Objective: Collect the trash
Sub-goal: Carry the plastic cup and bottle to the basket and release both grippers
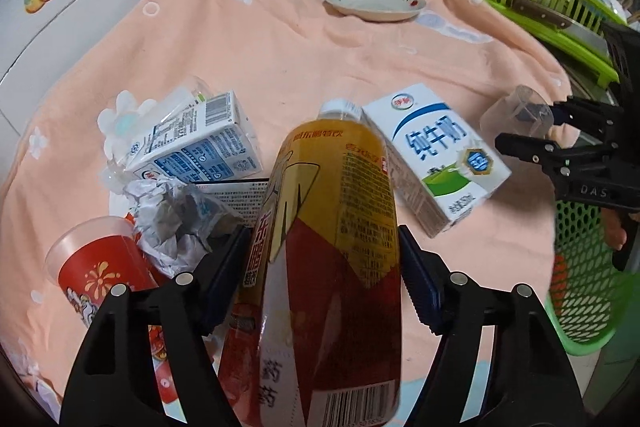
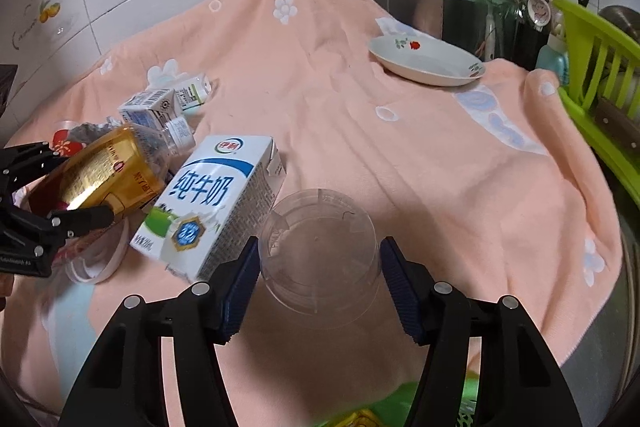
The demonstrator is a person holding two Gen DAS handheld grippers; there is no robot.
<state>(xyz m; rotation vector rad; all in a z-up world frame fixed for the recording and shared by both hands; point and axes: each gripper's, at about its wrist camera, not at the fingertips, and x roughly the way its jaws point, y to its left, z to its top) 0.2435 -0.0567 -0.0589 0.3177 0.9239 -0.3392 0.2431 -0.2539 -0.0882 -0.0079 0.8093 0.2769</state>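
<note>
My left gripper (image 1: 322, 263) is shut on a yellow and red drink bottle (image 1: 332, 247), held above the peach cloth; the bottle also shows in the right wrist view (image 2: 104, 171). My right gripper (image 2: 318, 269) is shut on a clear plastic cup (image 2: 320, 247), which also shows in the left wrist view (image 1: 516, 113). A white milk carton (image 1: 436, 151) lies between them on the cloth and shows in the right wrist view (image 2: 216, 203). A second carton (image 1: 196, 143), crumpled paper (image 1: 176, 223) and a red cup (image 1: 96, 267) lie at the left.
A green mesh basket (image 1: 580, 267) stands at the right below the right gripper. A white plate (image 2: 426, 61) sits at the back of the cloth. A green dish rack (image 2: 600, 75) with a knife stands at the right. Tiled wall and pipes are behind.
</note>
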